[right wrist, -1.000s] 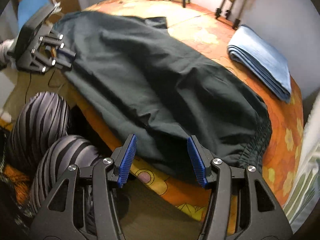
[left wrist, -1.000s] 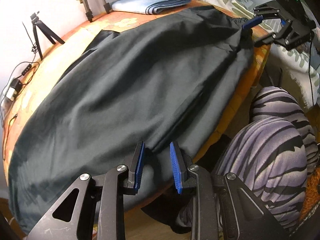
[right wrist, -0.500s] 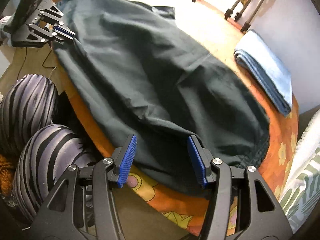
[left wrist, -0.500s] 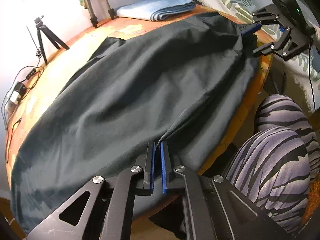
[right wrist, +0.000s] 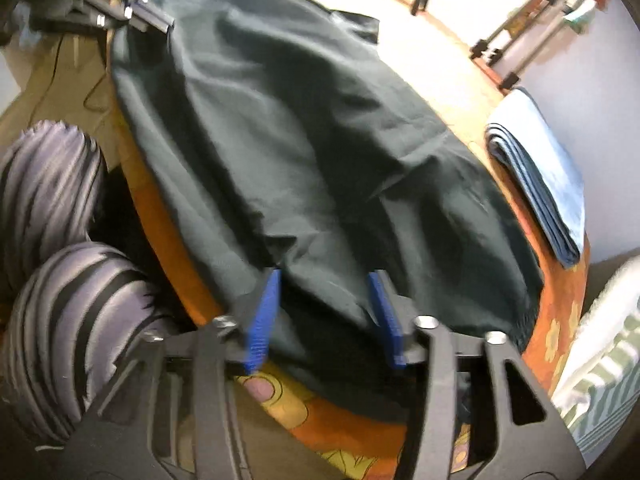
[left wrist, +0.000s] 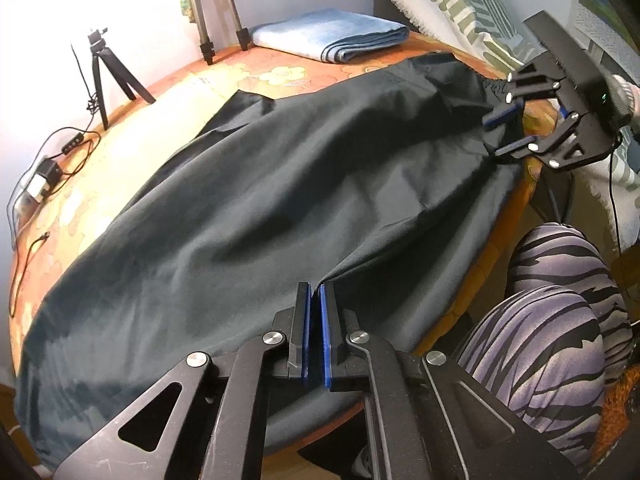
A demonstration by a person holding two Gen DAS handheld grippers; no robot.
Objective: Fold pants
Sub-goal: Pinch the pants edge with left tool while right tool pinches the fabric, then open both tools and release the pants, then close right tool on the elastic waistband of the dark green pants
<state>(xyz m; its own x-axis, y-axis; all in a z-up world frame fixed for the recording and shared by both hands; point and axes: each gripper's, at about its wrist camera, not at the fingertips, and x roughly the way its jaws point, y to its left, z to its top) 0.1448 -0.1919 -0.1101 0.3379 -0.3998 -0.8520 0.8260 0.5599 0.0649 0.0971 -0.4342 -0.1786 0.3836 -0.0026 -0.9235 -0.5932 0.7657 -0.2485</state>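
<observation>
Left tongs (left wrist: 315, 300) now clamped on pants (left wrist: 260, 200) edge; right tongs (right wrist: 326, 304) closing around waist, cloth between, not yet pinched. Lift next.

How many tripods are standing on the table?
2. A small black tripod stands at the far left by the wall, and a taller silver tripod stands next to the folded blue cloth; only its legs show. Others may be hidden.

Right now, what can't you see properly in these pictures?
- Pants near edge: left wrist view, the left gripper covers it.
- Right gripper closing: right wrist view, blur hides whether its pads touch cloth.
- Table: the pants cover most of it.
- Person: only striped knees, cut off.
</observation>
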